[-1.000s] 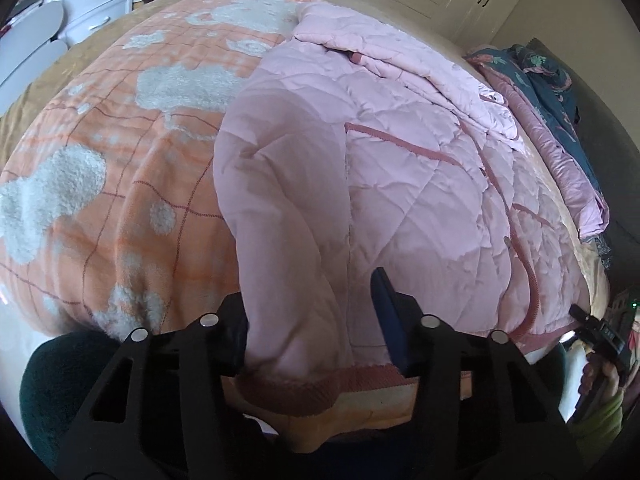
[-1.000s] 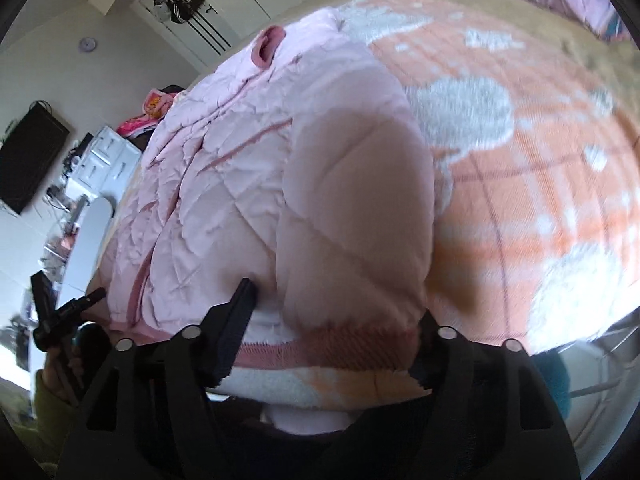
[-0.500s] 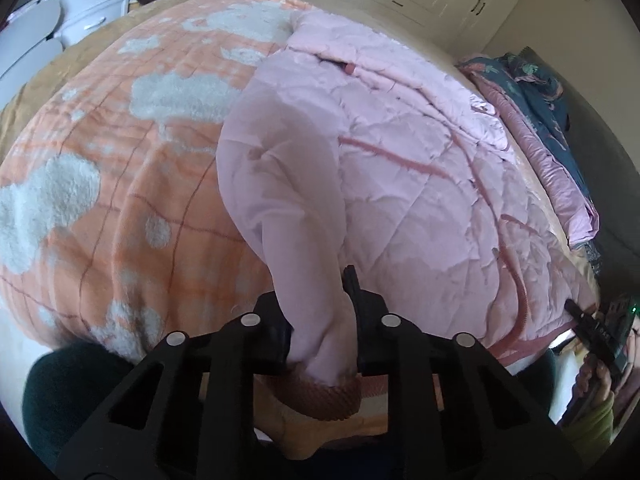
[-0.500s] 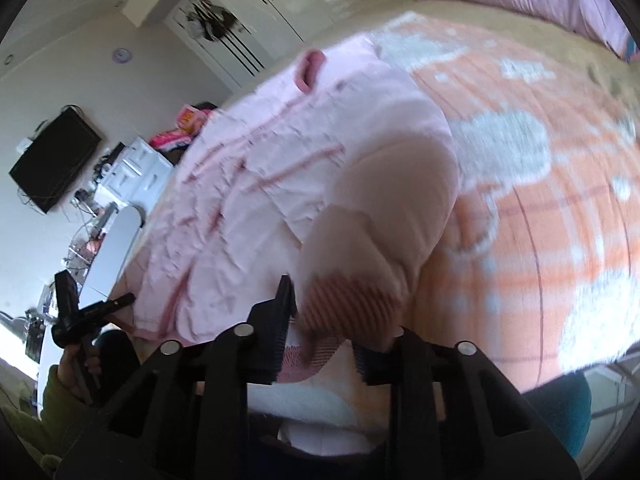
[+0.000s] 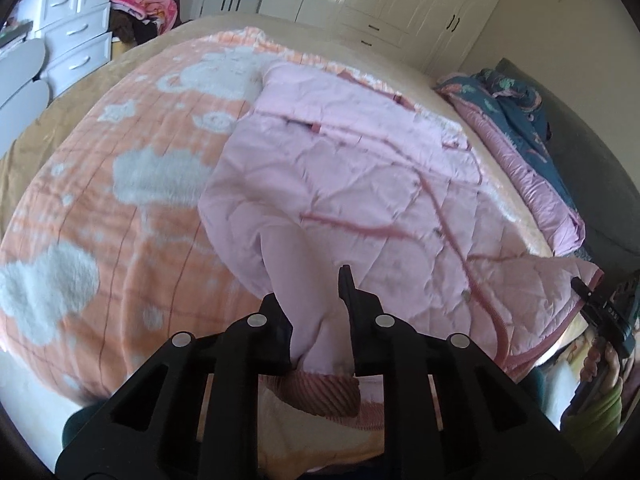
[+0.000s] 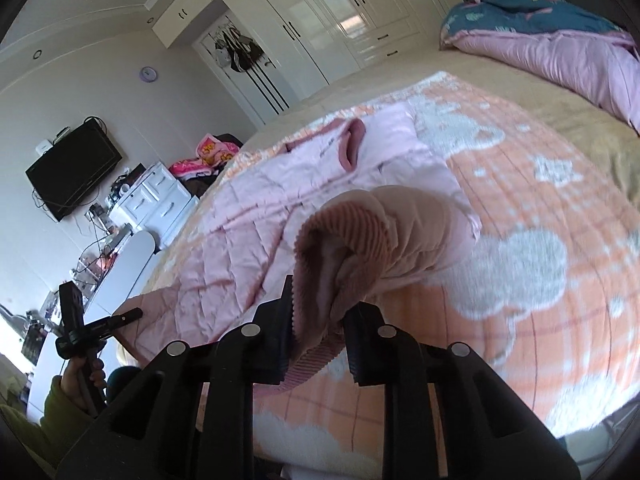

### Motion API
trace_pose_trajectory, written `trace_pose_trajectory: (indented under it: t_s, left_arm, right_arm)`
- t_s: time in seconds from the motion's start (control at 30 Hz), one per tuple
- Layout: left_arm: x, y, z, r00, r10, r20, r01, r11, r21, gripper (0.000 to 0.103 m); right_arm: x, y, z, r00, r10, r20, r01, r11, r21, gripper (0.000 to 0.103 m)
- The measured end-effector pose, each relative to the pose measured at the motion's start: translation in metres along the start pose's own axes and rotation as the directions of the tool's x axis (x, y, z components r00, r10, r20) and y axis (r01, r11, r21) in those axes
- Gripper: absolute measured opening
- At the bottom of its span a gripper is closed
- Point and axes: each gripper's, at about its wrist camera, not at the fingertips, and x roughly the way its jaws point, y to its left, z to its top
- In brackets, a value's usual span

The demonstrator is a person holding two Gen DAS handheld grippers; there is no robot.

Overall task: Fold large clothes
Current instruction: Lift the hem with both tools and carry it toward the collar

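- Far left: white drawers [image 5: 76, 28], pink cartoon cloth heap [image 5: 148, 4] beside; TV [image 6: 74, 170] on wall. No readable writing.
- Fleece blanket [image 5: 120, 220], orange checks w/ fuzzy white patches, covers bed.
- Pink quilted jacket [image 5: 360, 184] lies on it, mid-bed, darker ribbed trim.
- My left gripper [image 5: 316, 320] clenched on one sleeve, ribbed cuff [image 5: 320, 394] hanging near.
- My right gripper [image 6: 316, 320] closing on other sleeve's cuff [image 6: 348, 240], fabric bunched btwn pads.
- Far right: teal-and-pink duvet [image 5: 516, 120], crumpled.
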Motion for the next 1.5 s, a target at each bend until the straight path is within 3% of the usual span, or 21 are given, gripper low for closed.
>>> trace_pose_trajectory:
  t_s: [0.47, 0.9, 1.1, 1.5]
  left_arm:
    - [-0.007, -0.022, 0.045, 0.996, -0.031, 0.084, 0.030, 0.999, 0.012, 0.010]
    - [-0.030, -0.039, 0.095, 0.984, -0.071, 0.166, 0.069, 0.997, 0.018, 0.010]
    - [-0.038, -0.039, 0.114, 0.979, -0.101, 0.176, 0.103, 0.995, -0.003, 0.010]
    - [-0.043, -0.045, 0.150, 0.976, -0.087, 0.201, 0.083, 0.996, 0.027, 0.010]
  right_arm:
    - [0.014, 0.016, 0.049, 0.999, 0.008, 0.053, -0.006, 0.999, -0.037, 0.019]
    - [-0.004, 0.030, 0.087, 0.991, 0.015, 0.131, -0.008, 0.999, -0.050, 0.018]
    - [-0.014, 0.041, 0.110, 0.986, 0.003, 0.165, 0.011, 0.996, -0.084, 0.015]
    - [-0.010, 0.052, 0.149, 0.979, -0.025, 0.201, 0.048, 0.993, -0.111, 0.012]
